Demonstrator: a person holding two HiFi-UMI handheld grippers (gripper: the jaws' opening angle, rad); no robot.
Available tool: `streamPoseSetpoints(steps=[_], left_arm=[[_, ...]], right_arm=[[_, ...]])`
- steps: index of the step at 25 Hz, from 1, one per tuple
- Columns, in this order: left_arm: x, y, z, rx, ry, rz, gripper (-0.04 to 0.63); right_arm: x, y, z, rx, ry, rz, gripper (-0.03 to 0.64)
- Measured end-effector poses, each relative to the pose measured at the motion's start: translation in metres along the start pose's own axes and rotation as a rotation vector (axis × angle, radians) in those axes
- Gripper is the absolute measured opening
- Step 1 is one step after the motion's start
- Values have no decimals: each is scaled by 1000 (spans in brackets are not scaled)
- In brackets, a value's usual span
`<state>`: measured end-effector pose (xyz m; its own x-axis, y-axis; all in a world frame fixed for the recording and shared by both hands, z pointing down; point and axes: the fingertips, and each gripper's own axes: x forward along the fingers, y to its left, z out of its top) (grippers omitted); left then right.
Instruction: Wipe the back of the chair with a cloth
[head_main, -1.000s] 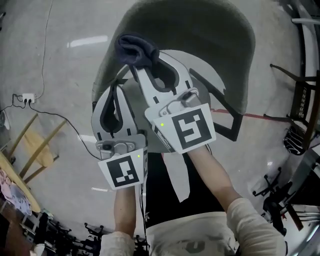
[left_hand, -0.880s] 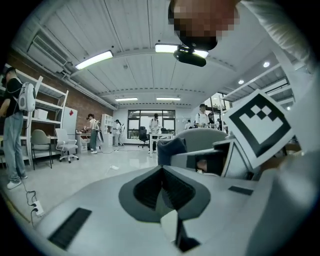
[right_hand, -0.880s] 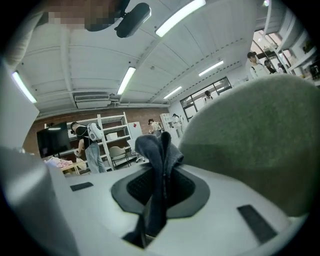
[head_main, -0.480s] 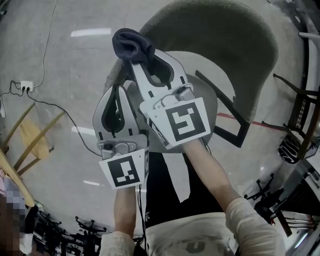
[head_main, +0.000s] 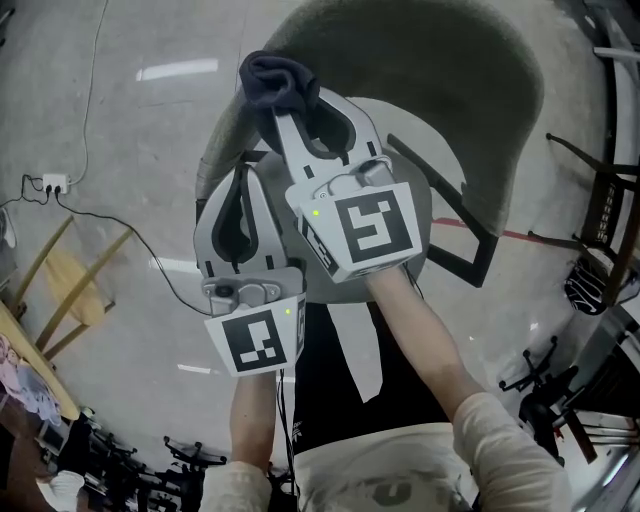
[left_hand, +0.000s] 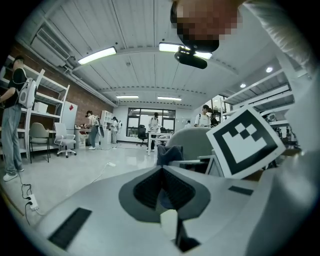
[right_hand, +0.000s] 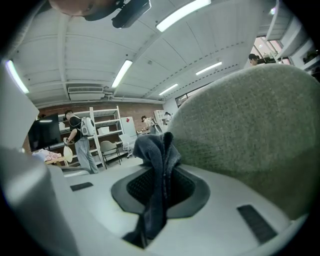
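Note:
A grey-green upholstered chair back curves across the top of the head view and fills the right of the right gripper view as the chair back. My right gripper is shut on a dark blue cloth, which bunches above the jaws at the chair back's left edge. In the right gripper view the cloth hangs pinched between the jaws, beside the upholstery. My left gripper is lower and left of it, jaws closed with nothing between them. From the left gripper view the cloth and chair back show ahead.
A black chair frame sits under the seat. A cable and power strip lie on the floor at left, next to a wooden stool. Dark chairs stand at the right. People and shelves are in the distance.
My right gripper with the cloth has shifted slightly right along the chair back's edge. The left gripper stays roughly where it was.

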<state>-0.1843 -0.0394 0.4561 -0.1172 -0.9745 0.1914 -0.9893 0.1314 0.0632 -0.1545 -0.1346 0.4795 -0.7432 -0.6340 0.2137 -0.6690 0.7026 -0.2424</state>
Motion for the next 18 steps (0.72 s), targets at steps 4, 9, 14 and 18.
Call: streamPoseSetpoints(steps=[4,9,14,18], left_arm=[[1,-8,-5,-3,22,-14,15],[6,-23,-8,0,28,-50,15],[13,-37,-12,7,44,-90,15],[18,-51,-12,11,45,-128,15]], right_arm=[[-6,-27,1,39,2,-64,58],[-21,-71,2,82,-10,-180,58],[-40,-107,7,97,-34,-297,58],[-58,-128,9,97,-46,-388,58]])
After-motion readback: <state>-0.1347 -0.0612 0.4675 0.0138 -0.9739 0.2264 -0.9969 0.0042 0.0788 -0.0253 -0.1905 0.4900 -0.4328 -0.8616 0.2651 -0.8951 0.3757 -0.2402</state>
